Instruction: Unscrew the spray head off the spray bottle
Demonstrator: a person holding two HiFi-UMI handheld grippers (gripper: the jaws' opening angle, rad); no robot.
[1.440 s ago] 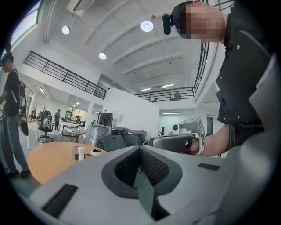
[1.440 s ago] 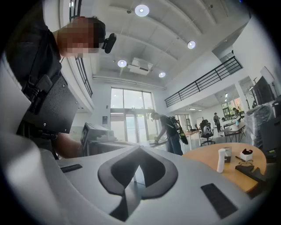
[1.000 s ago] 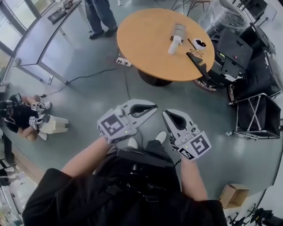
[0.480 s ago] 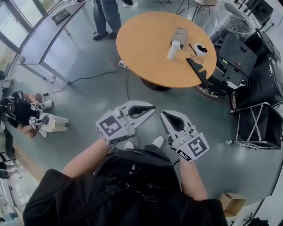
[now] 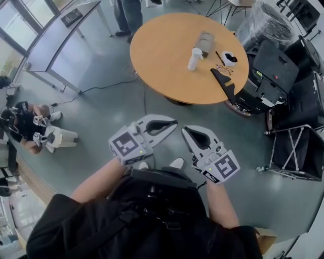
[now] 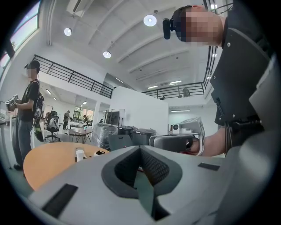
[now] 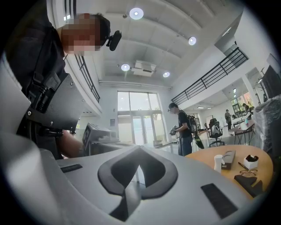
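The white spray bottle (image 5: 194,58) stands upright on the round orange table (image 5: 162,45), far ahead of both grippers. It also shows small in the left gripper view as the spray bottle (image 6: 80,154) and in the right gripper view as the spray bottle (image 7: 218,162). My left gripper (image 5: 173,122) and right gripper (image 5: 186,130) hang side by side in front of my body, above the grey floor. Both are shut with nothing between their jaws. The left gripper (image 6: 140,148) and right gripper (image 7: 139,147) each look out along closed jaws.
On the table near the bottle lie a grey box (image 5: 204,41), glasses (image 5: 224,68) and a small white-and-black item (image 5: 229,56). A person (image 5: 126,15) stands beyond the table. Another person (image 5: 25,132) crouches on the floor at left. Black cases (image 5: 276,66) and a rack (image 5: 293,146) stand at right.
The table and bottle have shifted a little in the head view as the camera moved. Both grippers stay shut and sit slightly lower in the frame.
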